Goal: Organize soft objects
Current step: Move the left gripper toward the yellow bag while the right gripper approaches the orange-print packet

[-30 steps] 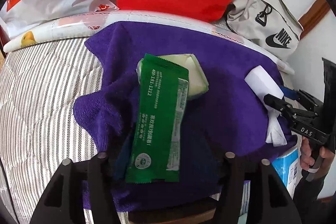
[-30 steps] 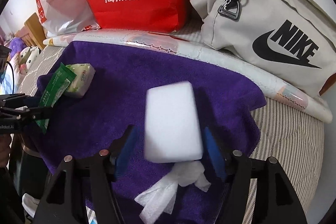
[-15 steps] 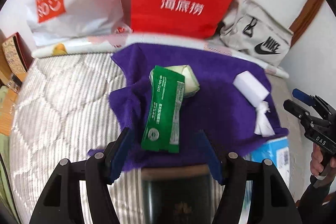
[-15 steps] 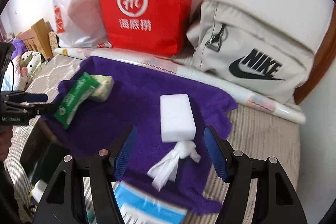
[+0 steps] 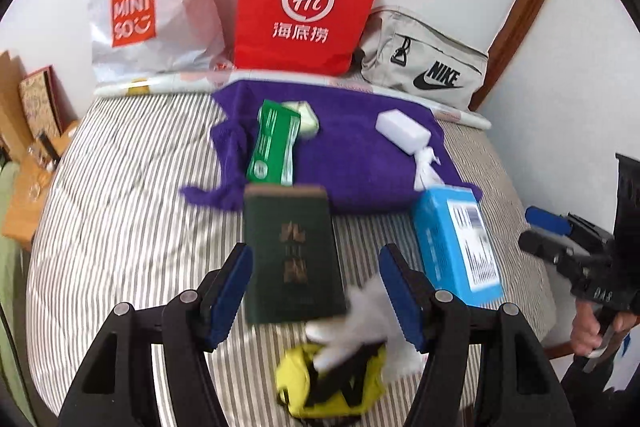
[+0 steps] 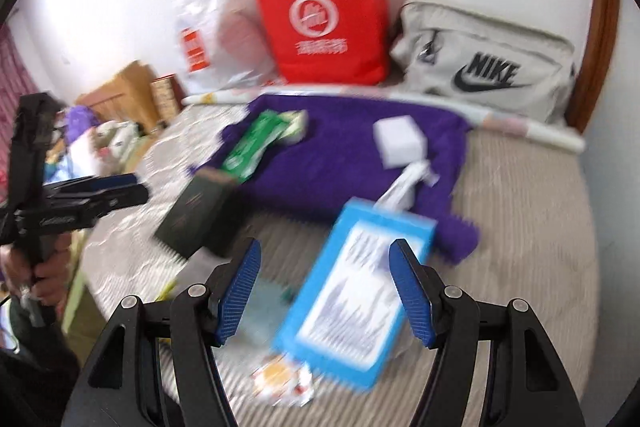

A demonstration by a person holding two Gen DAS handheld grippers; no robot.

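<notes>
- Left wrist view: left gripper (image 5: pixel 316 291) hangs above a striped mattress (image 5: pixel 120 227), blue pads (image 5: pixel 234 291) spread wide, nothing pinched between them.
- Under the gap, a dark green book (image 5: pixel 292 255) flat on the mattress, with a yellow bundle (image 5: pixel 332 383) and white fluff (image 5: pixel 372 311) nearer the camera.
- Beyond the book, a purple towel (image 5: pixel 352 167) spread out; on its left part a green packet (image 5: pixel 276 147) lying partly over a pale green tissue pack (image 5: pixel 306 117).
- On the towel's right part, a white sponge (image 5: pixel 402 131) with a crumpled white tissue (image 5: pixel 428 167) just beside it.
- Blue box (image 5: pixel 456 247) on the mattress, touching the towel's near right corner.
- Against the wall: white shopping bag (image 5: pixel 156 7), red paper bag (image 5: pixel 308 7), grey pouch (image 5: pixel 424 63).
- At the right edge, right gripper (image 5: pixel 548 231) held by a hand (image 5: pixel 596 331).
- Right wrist view, blurred: right gripper (image 6: pixel 326 291) with pads (image 6: pixel 408 295) wide apart, holding nothing, above the blue box (image 6: pixel 360 291).
- Purple towel (image 6: pixel 340 155) further off, carrying the white sponge (image 6: pixel 400 139), the tissue (image 6: pixel 408 179) and the green packet (image 6: pixel 256 143); tissue pack (image 6: pixel 298 123) behind the packet.
- Dark book (image 6: pixel 196 219) left of the box.
- Left gripper (image 6: pixel 100 195) at the left edge, gripped by a hand (image 6: pixel 44 279); jaw spacing not readable from this side.
</notes>
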